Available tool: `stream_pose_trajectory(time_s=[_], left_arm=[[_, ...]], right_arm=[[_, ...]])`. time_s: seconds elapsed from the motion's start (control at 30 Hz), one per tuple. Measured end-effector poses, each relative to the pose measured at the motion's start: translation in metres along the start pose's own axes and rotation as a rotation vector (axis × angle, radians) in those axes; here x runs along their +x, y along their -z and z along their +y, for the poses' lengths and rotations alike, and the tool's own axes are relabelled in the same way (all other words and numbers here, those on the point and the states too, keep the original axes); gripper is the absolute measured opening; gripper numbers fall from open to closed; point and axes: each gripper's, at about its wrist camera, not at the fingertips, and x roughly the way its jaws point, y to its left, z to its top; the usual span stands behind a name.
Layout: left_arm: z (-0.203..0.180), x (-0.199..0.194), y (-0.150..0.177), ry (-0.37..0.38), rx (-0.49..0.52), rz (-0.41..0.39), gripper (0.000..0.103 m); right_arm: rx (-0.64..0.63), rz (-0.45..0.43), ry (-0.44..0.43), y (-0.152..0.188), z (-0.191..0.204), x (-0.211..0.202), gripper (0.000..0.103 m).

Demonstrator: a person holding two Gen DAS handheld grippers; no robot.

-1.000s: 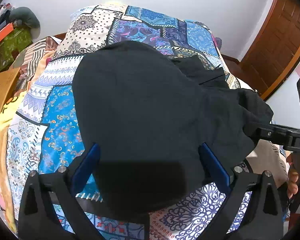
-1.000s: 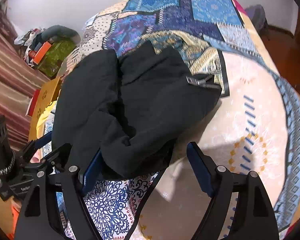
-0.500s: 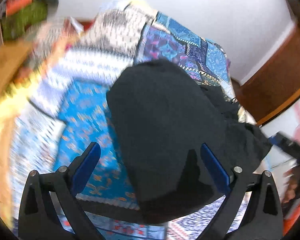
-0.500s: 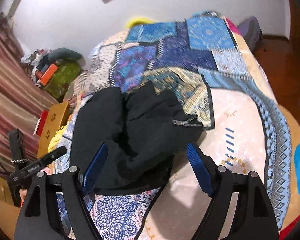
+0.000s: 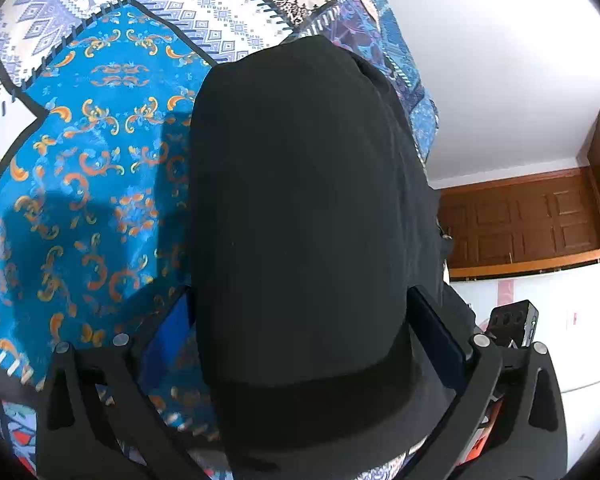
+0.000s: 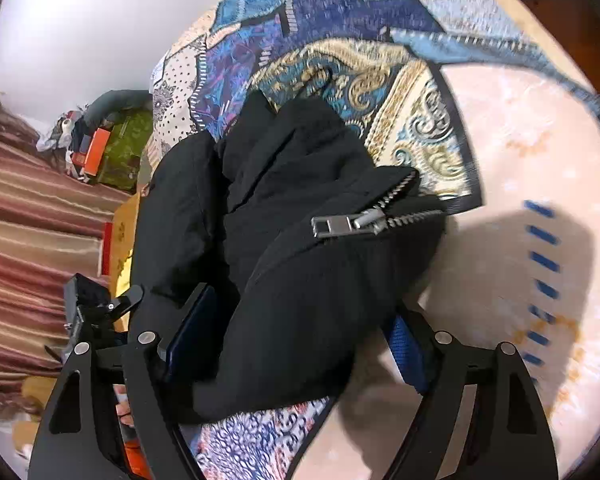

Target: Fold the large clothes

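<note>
A black zip-up garment (image 5: 300, 200) lies folded on a patchwork bedspread (image 5: 80, 160). In the left wrist view its smooth folded end fills the space between the wide-open fingers of my left gripper (image 5: 300, 332). In the right wrist view the garment (image 6: 292, 264) bunches between the wide-open fingers of my right gripper (image 6: 292, 332), with a metal zipper pull (image 6: 340, 224) on top. Neither gripper pinches the cloth. The other gripper (image 6: 88, 304) shows at the left.
The bedspread (image 6: 520, 152) runs on to the right. A wooden door (image 5: 540, 224) and white wall stand beyond the bed. A striped curtain (image 6: 28, 220), a cardboard box (image 6: 120, 232) and a cluttered green bag (image 6: 120, 148) sit at the left.
Both grippers have moved in close to the garment and tilted, so that its near edge now sits between each pair of open fingers. The garment itself has kept its folded shape.
</note>
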Motion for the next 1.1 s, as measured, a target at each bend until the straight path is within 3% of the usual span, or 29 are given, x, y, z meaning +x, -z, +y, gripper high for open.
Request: stream_pose_trajectory(time_s=[0.03, 0.13, 0.2, 0.33, 0.53, 0.73, 0.93, 1.1], left_arm=[[0.000, 0.002, -0.002, 0.001, -0.005, 0.002, 0.103], [-0.002, 0.006, -0.006, 0.001, -0.005, 0.015, 0.103], [-0.005, 0.006, -0.007, -0.002, 0.011, 0.019, 0.103], [-0.020, -0.001, -0.007, -0.050, 0.080, -0.003, 0.093], [-0.063, -0.023, -0.001, -0.118, 0.242, -0.050, 0.083], [-0.093, -0.074, -0.014, -0.106, 0.309, -0.151, 0.078], [-0.114, -0.134, -0.046, -0.088, 0.381, -0.286, 0.078], [-0.100, -0.159, -0.080, -0.072, 0.381, -0.323, 0.078]], right_arm=[[0.005, 0.009, -0.010, 0.000, -0.001, 0.002, 0.058], [0.008, 0.026, -0.018, -0.001, 0.000, 0.006, 0.038], [0.009, 0.018, 0.003, 0.002, 0.001, 0.004, 0.030], [0.011, 0.002, -0.018, 0.003, 0.004, -0.004, 0.014], [-0.070, -0.018, -0.018, 0.000, 0.041, -0.018, 0.010], [-0.150, -0.074, -0.018, -0.011, 0.092, -0.027, 0.009], [-0.260, -0.171, -0.033, -0.027, 0.153, -0.030, 0.009], [-0.287, -0.197, -0.062, -0.042, 0.179, -0.011, 0.009]])
